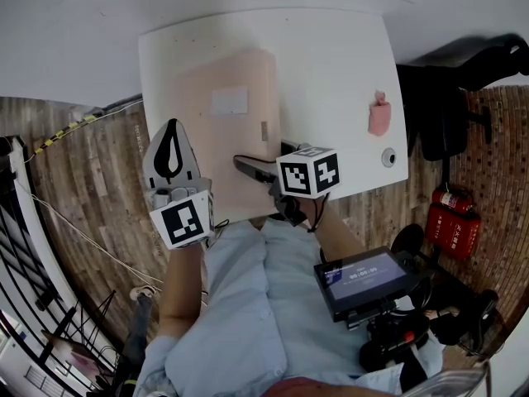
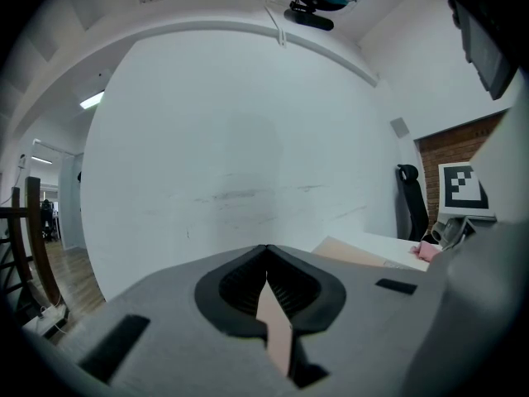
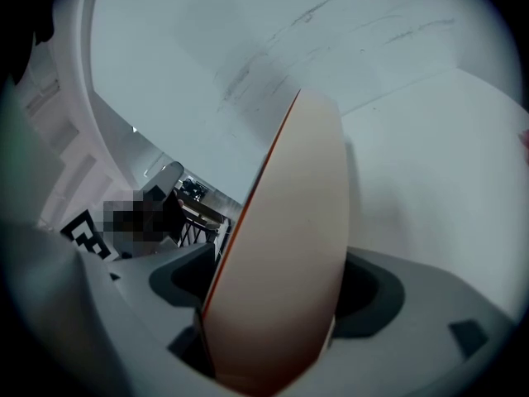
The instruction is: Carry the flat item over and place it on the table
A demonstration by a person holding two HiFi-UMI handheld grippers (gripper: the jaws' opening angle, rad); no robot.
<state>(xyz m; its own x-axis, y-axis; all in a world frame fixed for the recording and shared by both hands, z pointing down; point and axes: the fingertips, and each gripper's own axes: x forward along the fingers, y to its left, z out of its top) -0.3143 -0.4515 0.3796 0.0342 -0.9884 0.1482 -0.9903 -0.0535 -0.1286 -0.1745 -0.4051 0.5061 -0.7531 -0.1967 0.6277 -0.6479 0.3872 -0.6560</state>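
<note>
Pale pink flat sheet (image 1: 235, 131) lies on the white counter (image 1: 339, 64), its near edge at the counter's near edge. Left gripper (image 2: 265, 255): jaws closed, pinching the sheet's near-left edge. Right gripper (image 3: 277, 296): jaws wide, sheet edge standing between them, unclamped.
</note>
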